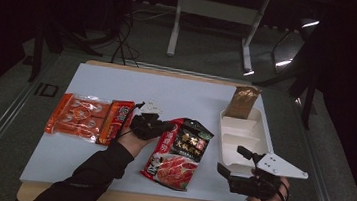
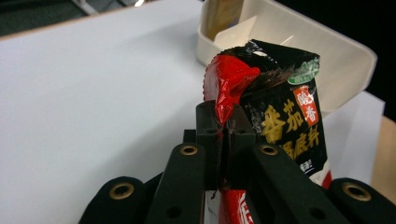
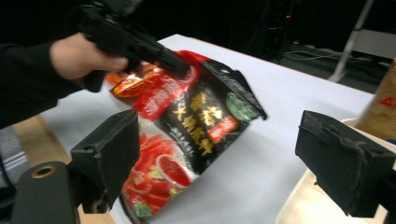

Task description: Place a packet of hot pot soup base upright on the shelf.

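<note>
Left claw [image 1: 163, 127]: your left claw is clamped on the upper left corner of the red and black sauce pouch [image 1: 179, 152]; in the left gripper view the red foil edge is pinched flat between the two jaws.
Sauce pouch: it hangs off the claw tip toward you and to the right; the gripped corner is lifted, and the lower end looks to rest on the bench [image 1: 98, 79] near the front edge.
Right claw [image 1: 234, 165]: your right claw stands wide apart with nothing between the jaws, held just above the near end of the white tray [image 1: 260, 126], well right of the pouch.
White tray: it lies right of the left claw, past the pouch, its long side running away from you close to the bench's right edge; the compartments look bare.
Brown packet [image 1: 242, 101]: upright at the tray's far end, well beyond both claws.
Orange packs [image 1: 89, 117]: two flat packs lie just left of the left claw, behind your hand.
Open room: bare white bench stretches beyond the left claw to the far edge, and a strip of bare surface lies between the pouch and the tray wall.
Front edge: the wooden lip runs under your forearms, near the pouch's lower end.
</note>
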The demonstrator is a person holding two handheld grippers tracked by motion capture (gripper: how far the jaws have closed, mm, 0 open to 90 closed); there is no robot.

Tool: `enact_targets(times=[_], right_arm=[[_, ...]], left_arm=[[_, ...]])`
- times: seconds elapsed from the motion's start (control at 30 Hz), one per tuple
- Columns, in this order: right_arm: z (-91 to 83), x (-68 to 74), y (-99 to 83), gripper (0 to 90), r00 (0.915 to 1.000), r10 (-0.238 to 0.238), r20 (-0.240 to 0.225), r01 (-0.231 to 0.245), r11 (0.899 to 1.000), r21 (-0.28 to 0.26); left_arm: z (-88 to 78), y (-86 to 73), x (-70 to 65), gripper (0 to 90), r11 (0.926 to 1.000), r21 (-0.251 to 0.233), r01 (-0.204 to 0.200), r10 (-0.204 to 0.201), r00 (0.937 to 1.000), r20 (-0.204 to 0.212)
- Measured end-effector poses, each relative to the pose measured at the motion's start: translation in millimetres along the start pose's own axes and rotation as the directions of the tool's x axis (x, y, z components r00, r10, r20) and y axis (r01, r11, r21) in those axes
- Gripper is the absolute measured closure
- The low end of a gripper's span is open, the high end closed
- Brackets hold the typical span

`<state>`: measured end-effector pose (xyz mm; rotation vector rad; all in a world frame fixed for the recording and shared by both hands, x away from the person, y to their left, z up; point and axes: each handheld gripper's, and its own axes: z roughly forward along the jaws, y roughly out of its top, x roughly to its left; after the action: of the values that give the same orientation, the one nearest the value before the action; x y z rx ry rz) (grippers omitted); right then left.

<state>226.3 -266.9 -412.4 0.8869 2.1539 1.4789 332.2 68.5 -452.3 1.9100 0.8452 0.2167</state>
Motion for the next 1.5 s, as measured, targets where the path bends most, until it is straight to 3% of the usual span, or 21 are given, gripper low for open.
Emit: enact_targets(times=[0.07, 0.13, 0.2, 0.33, 0.4, 0.5, 0.7, 0.8, 0.93, 1.1, 1.17, 1.23, 1.3, 1.37, 1.4, 1.47, 1.5], right_arm=[[-0.8, 2.4, 1.1, 11.1, 0.9997, -0.017, 0.019, 0.017, 1.0, 0.002], [-1.3, 4.2, 2.4, 10.3, 0.9996, -0.027, -0.001, 0.027, 1.0, 0.002], [-0.9, 6.7, 3.8, 10.3, 0.9995, -0.03, 0.01, 0.03, 0.999, 0.011], [-0.6, 8.9, 6.0, 10.3, 0.9997, -0.022, 0.012, 0.022, 1.0, 0.012], [0.4, 8.1, 6.9, 10.3, 0.9991, -0.009, 0.041, 0.009, 1.0, 0.013], [2.6, 4.7, 7.9, 13.6, 0.9983, -0.002, 0.058, 0.001, 1.0, 0.012], [13.2, -6.5, 14.8, 16.9, 0.9979, 0.031, 0.057, -0.033, 0.999, 0.035], [21.0, -11.0, 16.4, 21.7, 0.9984, 0.042, 0.039, -0.044, 0.998, 0.042], [32.3, -10.2, 19.7, 24.2, 0.9983, 0.053, -0.026, -0.051, 0.997, 0.065], [38.8, -5.3, 29.0, 38.6, 0.9977, 0.04, -0.054, -0.037, 0.997, 0.066], [39.7, -5.1, 31.8, 48.6, 0.9968, 0.04, -0.07, -0.035, 0.997, 0.067], [38.5, -5.7, 34.5, 59.2, 0.9953, 0.047, -0.084, -0.042, 0.997, 0.062], [36.3, -7.0, 37.7, 68.0, 0.9934, 0.054, -0.101, -0.049, 0.997, 0.054], [35.0, -8.2, 39.7, 70.3, 0.9927, 0.062, -0.103, -0.057, 0.997, 0.044], [35.0, -8.2, 42.1, 72.7, 0.9939, 0.042, -0.102, -0.036, 0.998, 0.06], [34.3, -7.1, 42.4, 75.8, 0.9951, 0.024, -0.096, -0.019, 0.998, 0.057], [33.9, -6.1, 42.6, 76.6, 0.9954, 0.019, -0.094, -0.013, 0.998, 0.06]], left_arm=[[-5.4, 0.7, -5.0, 87.5, 0.9998, -0.018, -0.012, 0.012, 0.9999, 0.007], [-10.3, 1.2, -9.9, 87.5, 0.9988, -0.042, -0.024, 0.026, 0.9993, 0.028], [-14.3, 1.8, -13.3, 87.5, 0.9974, -0.058, -0.043, 0.045, 0.9981, 0.041], [-24.2, 2.5, -19.9, 87.5, 0.99, -0.111, -0.087, 0.094, 0.9938, 0.06], [-28.3, 1.9, -20.7, 87.5, 0.985, -0.142, -0.099, 0.108, 0.9923, 0.061], [-32.5, 1.0, -18.3, 87.5, 0.9805, -0.177, -0.085, 0.101, 0.9917, 0.08], [-34.8, -1.1, -10.3, 87.4, 0.976, -0.217, -0.019, 0.049, 0.9897, 0.134], [-36.4, -1.4, -12.1, 87.4, 0.9685, -0.249, -0.007, 0.046, 0.9874, 0.151], [-37.7, 1.4, -16.3, 87.4, 0.9575, -0.288, 0.004, 0.047, 0.9839, 0.172], [-37.1, 4.2, -21.7, 87.3, 0.9388, -0.343, 0.033, 0.048, 0.9729, 0.226], [-36.5, 5.2, -23.9, 87.3, 0.933, -0.358, 0.038, 0.048, 0.9724, 0.228], [-35.3, 5.1, -24.5, 87.2, 0.9316, -0.362, 0.036, 0.051, 0.9722, 0.228], [-32.8, 4.8, -25.7, 87.1, 0.9363, -0.35, 0.025, 0.061, 0.9712, 0.231], [-31.1, 3.2, -25.3, 87.1, 0.9352, -0.354, 0.021, 0.063, 0.9721, 0.226], [-30.3, 2.8, -24.1, 87.0, 0.9352, -0.352, 0.036, 0.053, 0.9697, 0.238], [-29.6, 2.2, -23.4, 86.9, 0.9395, -0.342, 0.023, 0.061, 0.9709, 0.232], [-29.5, 1.4, -22.7, 86.8, 0.9387, -0.343, 0.03, 0.058, 0.9686, 0.242]])
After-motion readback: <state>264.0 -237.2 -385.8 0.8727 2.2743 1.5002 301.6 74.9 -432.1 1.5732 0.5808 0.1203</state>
